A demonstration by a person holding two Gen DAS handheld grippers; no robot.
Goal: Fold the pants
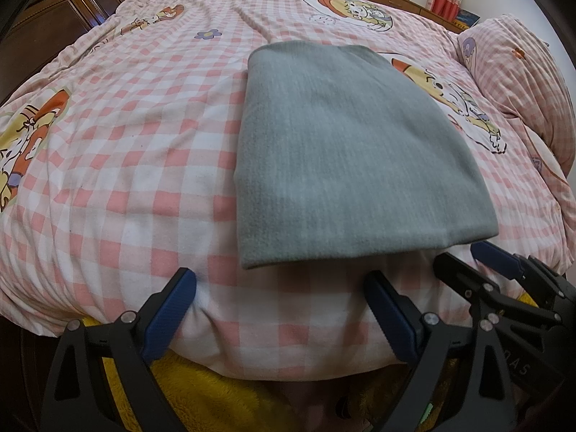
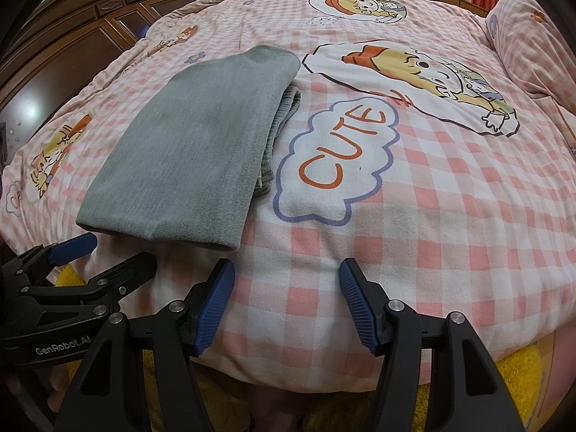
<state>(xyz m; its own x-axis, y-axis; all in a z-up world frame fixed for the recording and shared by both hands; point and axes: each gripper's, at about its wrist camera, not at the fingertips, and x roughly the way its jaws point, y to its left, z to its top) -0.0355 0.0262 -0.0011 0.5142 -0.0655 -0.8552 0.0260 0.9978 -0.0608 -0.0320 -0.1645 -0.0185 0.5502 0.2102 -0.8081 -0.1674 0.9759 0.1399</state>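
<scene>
1. "CUTE" is printed in orange on the checked quilt (image 2: 432, 216); "GenRobot.AI" is read on the left gripper (image 1: 280, 306).
2. Both the left gripper and the right gripper (image 2: 286, 298) are held with jaws apart, nothing between them.
3. The folded grey pants (image 1: 345, 151) are laid flat on the quilt, just beyond the fingertips.

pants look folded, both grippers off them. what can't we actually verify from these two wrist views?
- Grey pants, left wrist view: layers underneath hidden by the top panel; only the right wrist view shows stacked edges.
- Waistband or hems: cannot tell which end is which.
- Left gripper and right gripper: open and empty; the hands holding them are cut off by the bottom edge.
</scene>
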